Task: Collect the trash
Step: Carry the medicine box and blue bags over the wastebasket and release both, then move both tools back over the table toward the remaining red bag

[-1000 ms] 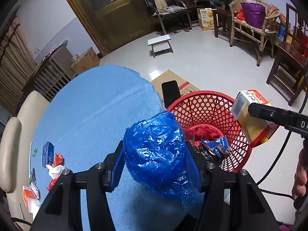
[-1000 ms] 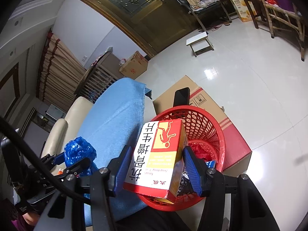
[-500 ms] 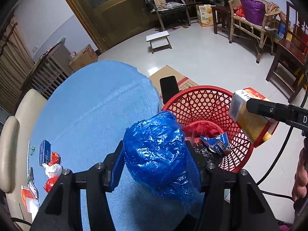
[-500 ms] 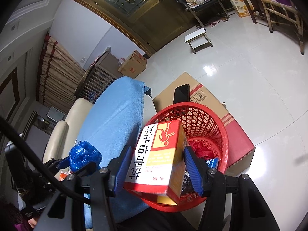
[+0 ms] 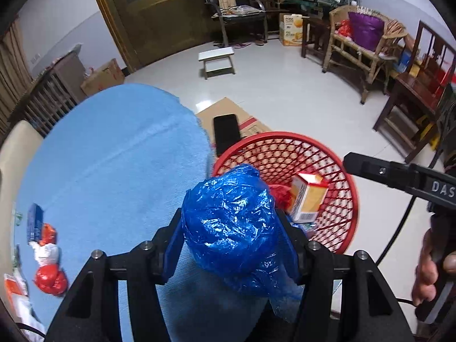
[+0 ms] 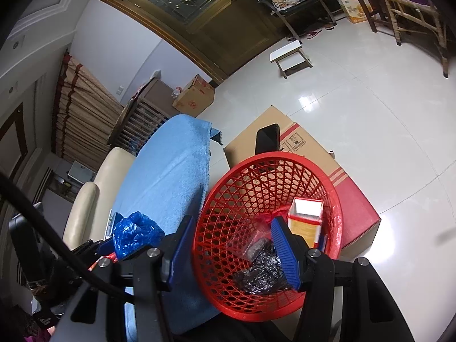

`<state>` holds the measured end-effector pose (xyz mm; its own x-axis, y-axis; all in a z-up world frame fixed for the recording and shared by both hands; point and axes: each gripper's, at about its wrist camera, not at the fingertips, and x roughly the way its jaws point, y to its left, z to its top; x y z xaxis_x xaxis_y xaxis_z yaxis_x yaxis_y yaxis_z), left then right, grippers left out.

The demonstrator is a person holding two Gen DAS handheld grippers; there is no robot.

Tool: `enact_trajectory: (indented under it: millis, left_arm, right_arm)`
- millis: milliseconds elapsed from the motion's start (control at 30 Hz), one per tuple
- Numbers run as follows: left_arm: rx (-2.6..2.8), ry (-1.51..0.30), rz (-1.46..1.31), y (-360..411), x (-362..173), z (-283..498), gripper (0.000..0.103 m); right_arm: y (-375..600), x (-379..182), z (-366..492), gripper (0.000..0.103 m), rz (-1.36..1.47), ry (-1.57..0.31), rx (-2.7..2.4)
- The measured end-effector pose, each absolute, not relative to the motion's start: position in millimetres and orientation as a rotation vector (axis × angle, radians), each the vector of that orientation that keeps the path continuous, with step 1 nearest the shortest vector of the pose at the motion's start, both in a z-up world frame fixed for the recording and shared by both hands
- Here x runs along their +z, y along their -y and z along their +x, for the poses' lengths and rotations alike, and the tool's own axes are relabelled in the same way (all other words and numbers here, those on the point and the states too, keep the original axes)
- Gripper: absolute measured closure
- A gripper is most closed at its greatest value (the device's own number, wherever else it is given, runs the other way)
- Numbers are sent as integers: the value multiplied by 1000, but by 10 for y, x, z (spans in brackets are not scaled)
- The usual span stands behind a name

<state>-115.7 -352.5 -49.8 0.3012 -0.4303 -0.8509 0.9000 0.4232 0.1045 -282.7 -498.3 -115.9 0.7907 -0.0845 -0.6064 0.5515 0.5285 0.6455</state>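
My left gripper [image 5: 230, 246] is shut on a crumpled blue plastic bag [image 5: 230, 225], held over the blue-clothed table [image 5: 114, 156] next to the rim of a red mesh basket [image 5: 285, 136]. The same bag [image 6: 134, 232] shows at the lower left of the right wrist view. My right gripper [image 6: 233, 252] hangs open over the basket [image 6: 273, 157] with nothing between its fingers. A red, yellow and white carton [image 6: 305, 219] stands upright inside the basket beside a black crumpled bag [image 6: 262, 273] and red wrapping. In the left wrist view the carton [image 5: 306, 196] leans on the basket's mesh wall.
Loose red and white wrappers [image 5: 47, 268] and a small blue box [image 5: 34, 222] lie at the table's left edge. The basket sits on a cardboard box [image 6: 356, 208] on the tiled floor, with a black phone [image 5: 226, 134] behind it. A hand [image 5: 430, 262] holds the right gripper's handle.
The carton has left my right gripper and dropped into the red basket, standing upright there. My left gripper still holds the blue bag and has tipped slightly.
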Motion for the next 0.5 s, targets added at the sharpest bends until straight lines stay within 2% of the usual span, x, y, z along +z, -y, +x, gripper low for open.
enact_trajectory:
  millis: [200, 500]
  left_arm:
    - [-1022, -907, 595, 3514, -491, -1116, 40]
    - [-1072, -878, 517, 3383, -326, -1113, 34]
  right_arm:
    - [5017, -1105, -2878, 43, 945, -546, -428]
    - [4926, -1014, -2789, 43, 922, -557, -425]
